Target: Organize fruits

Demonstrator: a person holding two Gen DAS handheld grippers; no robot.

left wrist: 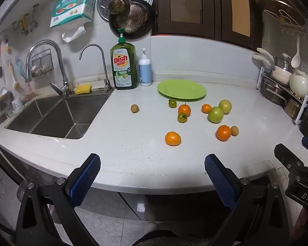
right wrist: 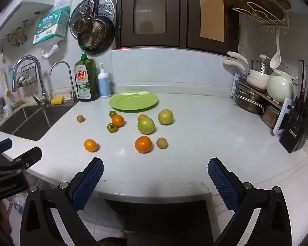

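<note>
Both claws, left claw (left wrist: 153, 176) and right claw (right wrist: 155, 179), gape empty at lower frame; loose fruits (right wrist: 143, 144) dot the mid-frame surface (right wrist: 195, 153) below the green plate (right wrist: 133, 101). Round fruit may roll if nudged.

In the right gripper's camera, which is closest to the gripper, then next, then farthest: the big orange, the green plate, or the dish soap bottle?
From the right gripper:
1. The big orange, just ahead, mid-counter.
2. The green plate, farther back, behind the fruit.
3. The dish soap bottle, back left, against the wall.
</note>
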